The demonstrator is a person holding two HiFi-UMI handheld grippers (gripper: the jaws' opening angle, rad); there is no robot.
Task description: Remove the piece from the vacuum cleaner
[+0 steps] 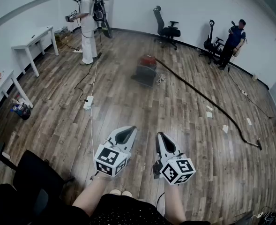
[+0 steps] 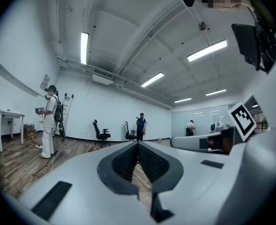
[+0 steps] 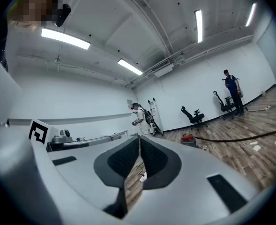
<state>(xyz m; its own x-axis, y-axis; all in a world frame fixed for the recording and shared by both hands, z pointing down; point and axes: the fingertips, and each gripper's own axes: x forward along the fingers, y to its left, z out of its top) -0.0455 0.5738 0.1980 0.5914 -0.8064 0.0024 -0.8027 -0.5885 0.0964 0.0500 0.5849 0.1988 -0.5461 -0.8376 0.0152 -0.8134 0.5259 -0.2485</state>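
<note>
The left gripper (image 1: pixel 130 130) and right gripper (image 1: pixel 159 136) hang over the floor (image 1: pixel 189 125), jaws pressed together (both empty); the vacuum cleaner (image 1: pixel 146 68) sits well apart.

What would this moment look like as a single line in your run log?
stage: not started | left gripper: jaws shut, empty | right gripper: jaws shut, empty | vacuum cleaner: on floor ahead, untouched | hose: stretched across floor

Red canister vacuum cleaner (image 1: pixel 146 68) sits on the floor near the office chair (image 1: pixel 166 30), its long dark hose (image 1: pixel 201 96) stretched out from it.
</note>
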